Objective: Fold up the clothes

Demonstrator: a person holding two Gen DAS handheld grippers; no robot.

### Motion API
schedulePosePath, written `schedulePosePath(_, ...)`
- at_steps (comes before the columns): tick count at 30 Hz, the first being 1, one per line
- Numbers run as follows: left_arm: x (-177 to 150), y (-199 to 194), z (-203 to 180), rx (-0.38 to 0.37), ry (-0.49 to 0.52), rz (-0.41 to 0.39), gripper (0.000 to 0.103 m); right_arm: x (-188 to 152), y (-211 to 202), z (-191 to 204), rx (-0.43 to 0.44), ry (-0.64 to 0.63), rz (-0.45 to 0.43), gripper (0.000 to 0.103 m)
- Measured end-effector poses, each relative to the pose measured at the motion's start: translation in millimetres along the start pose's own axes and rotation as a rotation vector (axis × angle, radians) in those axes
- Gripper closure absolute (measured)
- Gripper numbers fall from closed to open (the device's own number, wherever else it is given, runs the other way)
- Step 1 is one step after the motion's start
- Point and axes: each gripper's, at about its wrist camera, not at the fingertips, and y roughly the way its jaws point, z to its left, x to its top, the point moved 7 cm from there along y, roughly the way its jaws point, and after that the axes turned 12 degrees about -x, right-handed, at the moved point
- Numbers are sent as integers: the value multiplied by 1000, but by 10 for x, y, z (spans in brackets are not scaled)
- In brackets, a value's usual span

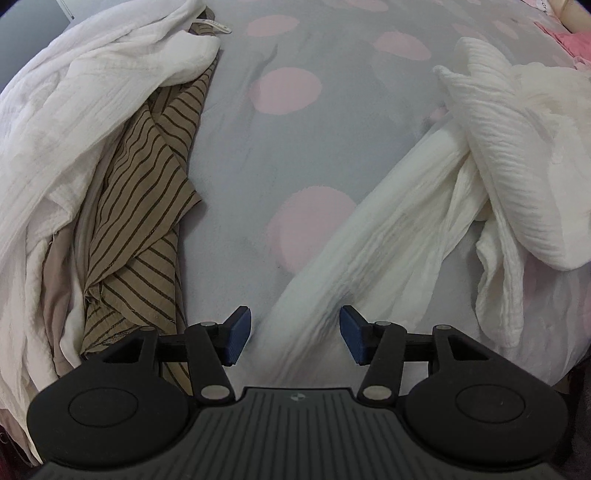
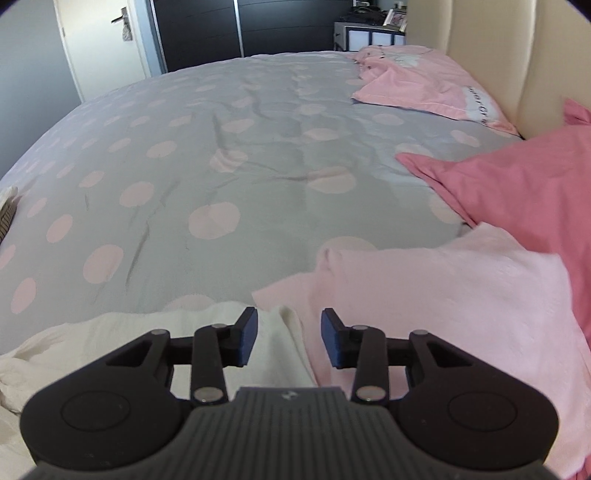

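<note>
A crumpled white crinkle garment (image 1: 424,206) lies across the grey bedspread with pink dots (image 1: 288,155), running from the near middle to the right. My left gripper (image 1: 294,336) is open and empty, hovering just above its near end. In the right wrist view the same white garment (image 2: 147,332) lies at the near left, and a light pink garment (image 2: 443,295) lies flat at the near right. My right gripper (image 2: 289,340) is open and empty, above the place where the two garments meet.
A pile of a tan striped garment (image 1: 147,206) and white cloth (image 1: 74,110) lies on the left. Pink pillows (image 2: 517,184) and a cream headboard (image 2: 498,55) stand to the right. A door (image 2: 103,40) and dark wardrobe (image 2: 258,26) are beyond the bed.
</note>
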Motion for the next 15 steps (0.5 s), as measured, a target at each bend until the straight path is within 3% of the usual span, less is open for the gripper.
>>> schedulePosePath(4,-5,41,-27,7,13,8,52,41,147,117,0,-76,11,71)
schedulePosePath(8,-7,108,-30,19,18,29,52,-20,295,77,-13,-86,66,71)
schedulePosePath(10,-17,133,-41,14,13,40,53,-70,290,66,-8,-87,63,84)
schedulePosePath(11,-25,142,-46,11,10,47,59,-77,262,65,-11,-94,47,86)
schedulePosePath(12,-33,151,-51,8,6,55,71,-74,206,64,-14,-99,23,89)
schedulePosePath(15,-54,138,-42,8,-14,58,88,-12,-35,36,-32,-106,-49,92)
